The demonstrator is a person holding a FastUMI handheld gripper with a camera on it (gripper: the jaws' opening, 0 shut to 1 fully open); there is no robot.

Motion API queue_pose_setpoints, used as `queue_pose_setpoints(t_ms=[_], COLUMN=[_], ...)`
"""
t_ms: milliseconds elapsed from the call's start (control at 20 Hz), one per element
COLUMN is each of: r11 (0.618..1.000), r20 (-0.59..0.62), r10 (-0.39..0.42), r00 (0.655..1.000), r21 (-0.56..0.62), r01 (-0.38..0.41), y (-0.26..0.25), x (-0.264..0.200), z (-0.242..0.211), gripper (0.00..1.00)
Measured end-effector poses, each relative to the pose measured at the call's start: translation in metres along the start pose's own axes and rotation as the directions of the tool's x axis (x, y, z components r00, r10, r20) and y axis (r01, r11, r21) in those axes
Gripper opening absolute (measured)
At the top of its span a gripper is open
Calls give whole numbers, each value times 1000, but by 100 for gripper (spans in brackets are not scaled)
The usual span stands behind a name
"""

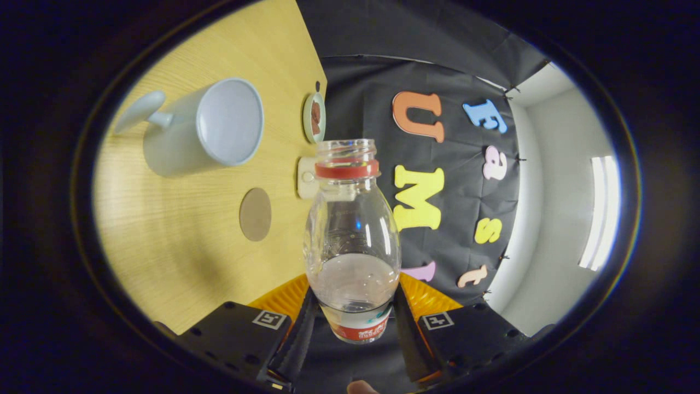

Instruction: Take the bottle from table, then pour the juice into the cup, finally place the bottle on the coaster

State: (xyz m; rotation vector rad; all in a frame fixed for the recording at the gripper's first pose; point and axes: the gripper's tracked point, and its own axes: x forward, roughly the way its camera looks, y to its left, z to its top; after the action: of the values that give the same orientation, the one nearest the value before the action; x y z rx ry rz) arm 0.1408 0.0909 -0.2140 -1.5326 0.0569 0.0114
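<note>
Clear plastic forms the bottle, which stands between the two fingers of the gripper. Both fingers press against its lower body, one on each side, just above the printed label band at its base, so the tongs are closed on the bottle and hold it. A red ring circles the bottle's neck below an uncapped threaded mouth, and the mouth points away from the fingers. A small amount of pale liquid is visible in the lower part of the bottle, near the fingers.

Beyond the fingers and to their left lies a light wooden table, seen rotated because the gripper is turned on its side. On it, well ahead of the fingers, sits a pale blue cup with a handle, its wide opening facing the camera; its interior appears empty. Nearer the fingers than the cup, and apart from it, lies a round brown coaster, flat on the wood and bare. A small round dish with something dark in it rests near the table's far edge, and a small cream-coloured block sits beside the bottle's neck, partly hidden behind it. A fingertip shows behind the gripper.
</note>
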Motion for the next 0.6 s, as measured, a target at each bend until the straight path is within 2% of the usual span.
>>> queue_pose_setpoints(t_ms=[600], r11=[996], r20=[14], r10=[-24], r00=[1000], r21=[-85], r01=[25], y=[-9], x=[2], z=[0], gripper=[75])
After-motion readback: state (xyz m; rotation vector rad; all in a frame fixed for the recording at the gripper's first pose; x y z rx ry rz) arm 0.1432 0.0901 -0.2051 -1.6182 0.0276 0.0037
